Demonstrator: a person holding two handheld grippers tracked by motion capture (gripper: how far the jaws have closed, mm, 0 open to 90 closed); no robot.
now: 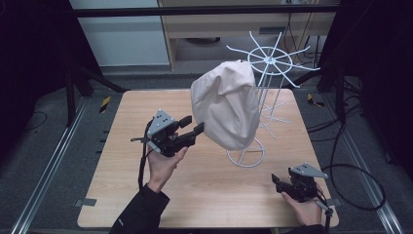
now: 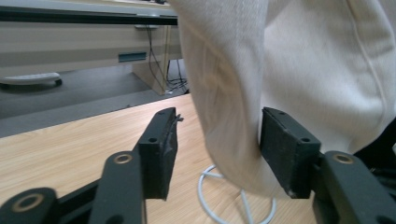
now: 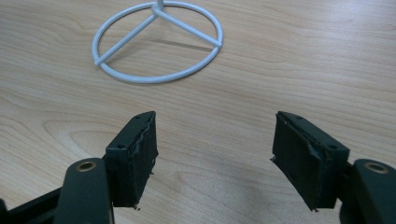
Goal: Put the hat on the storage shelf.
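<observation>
We see a cream cloth bag (image 1: 226, 105) hanging on the white wire rack (image 1: 265, 78) above the table (image 1: 126, 195). Our left hand-held gripper (image 2: 215, 149), spread wide, straddles its lower edge, presumably to pinch it; our right hand-held gripper (image 3: 215, 154) rests released.

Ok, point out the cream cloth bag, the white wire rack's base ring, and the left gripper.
cream cloth bag (image 1: 226, 105), high view, middle of its bulging front.
base ring (image 3: 154, 77), right gripper view, near rim of the ring.
left gripper (image 1: 191, 125), high view, between its open fingertips.

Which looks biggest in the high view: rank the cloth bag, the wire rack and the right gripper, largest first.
1. Cloth bag and wire rack: too close to rank; the bag hides part of the rack.
2. Right gripper, clearly smallest.
</observation>
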